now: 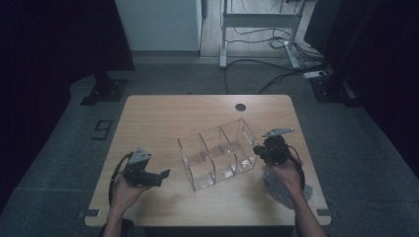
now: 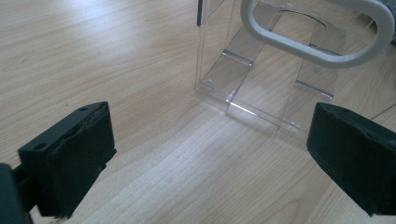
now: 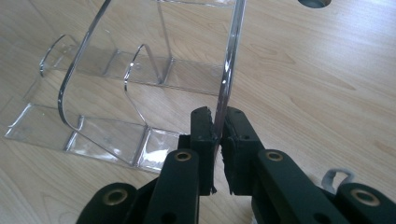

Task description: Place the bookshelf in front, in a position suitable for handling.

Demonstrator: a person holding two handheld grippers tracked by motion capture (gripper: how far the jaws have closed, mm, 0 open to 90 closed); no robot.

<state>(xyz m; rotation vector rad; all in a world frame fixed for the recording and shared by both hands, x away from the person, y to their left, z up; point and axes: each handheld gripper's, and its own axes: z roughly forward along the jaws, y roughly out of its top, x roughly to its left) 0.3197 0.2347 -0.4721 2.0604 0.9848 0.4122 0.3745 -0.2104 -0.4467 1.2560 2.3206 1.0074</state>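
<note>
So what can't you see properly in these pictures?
- High view: where the right claw meets the clear organizer is too small to make out.
- High view: the grey thing on the table is partly hidden by the person's right hand; I can't tell what it is.
- Left claw view: the organizer and the white loop are cut off by the top edge.
- Right claw view: the organizer's top is cut off.

Organizer (image 1: 220, 153): clear glossy plastic, smooth, reflective edges; tabletop (image 1: 163, 113) beneath it: pale wood grain, matt, smooth; right tool (image 3: 218, 135) at the organizer's end wall: black matt pads, rough-edged; left tool (image 2: 210, 154): likewise matt black.
</note>
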